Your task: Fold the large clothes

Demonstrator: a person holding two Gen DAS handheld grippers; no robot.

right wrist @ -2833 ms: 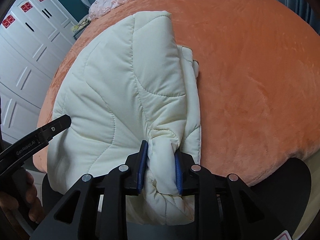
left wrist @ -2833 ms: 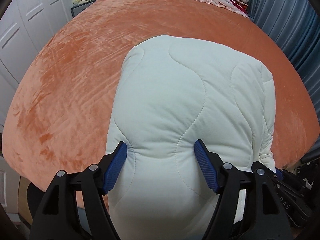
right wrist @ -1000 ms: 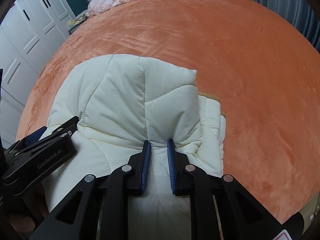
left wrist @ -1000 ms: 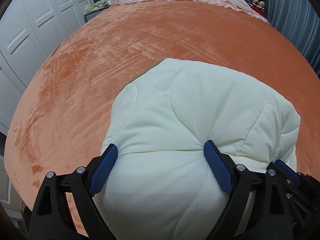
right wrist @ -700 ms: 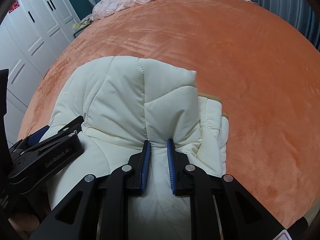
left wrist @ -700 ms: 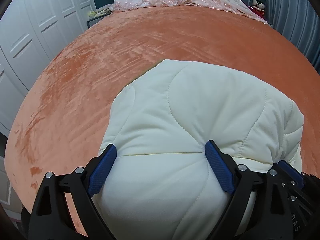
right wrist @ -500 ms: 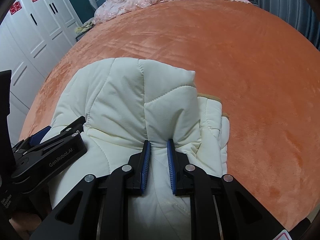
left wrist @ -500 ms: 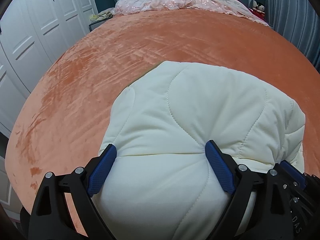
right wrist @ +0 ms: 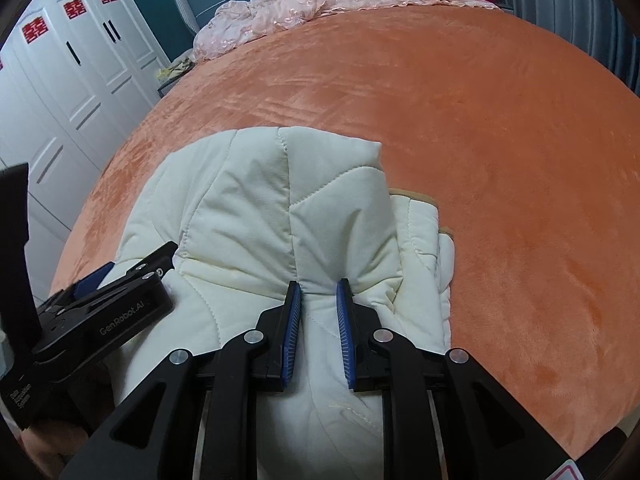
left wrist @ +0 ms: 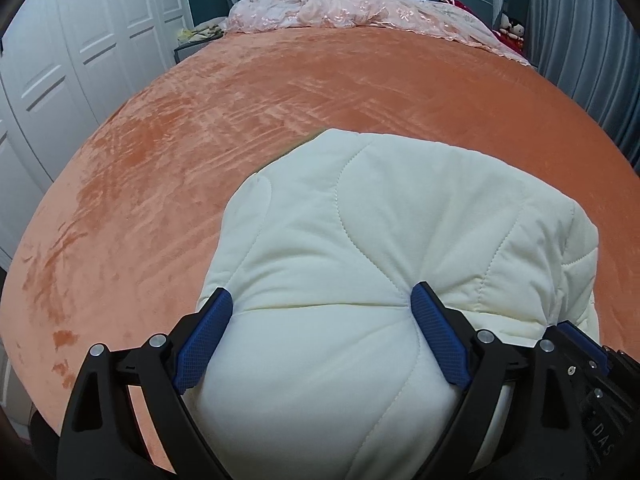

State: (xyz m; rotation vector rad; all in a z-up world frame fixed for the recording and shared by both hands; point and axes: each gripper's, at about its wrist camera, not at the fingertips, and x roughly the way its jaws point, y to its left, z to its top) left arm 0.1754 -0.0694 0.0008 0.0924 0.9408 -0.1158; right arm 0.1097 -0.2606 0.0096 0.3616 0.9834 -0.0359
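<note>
The near end of the cream quilted jacket (left wrist: 400, 240) runs off the bottom edge of both wrist views — its full outline cannot be traced. In the right wrist view the left gripper (right wrist: 108, 304) is cut by the left edge of the frame, so its jaw spacing cannot be read there. The small toys (left wrist: 510, 26) at upper right are too tiny to identify, as are the items on the nightstand (left wrist: 192, 40) at upper left.

The left gripper (right wrist: 120, 280) bears white lettering "GenRobot.AI" on its side. Red double-happiness signs (right wrist: 74, 9) are stuck on the white wardrobe doors (right wrist: 80, 80). Smaller print low on the gripper is too blurred to read.
</note>
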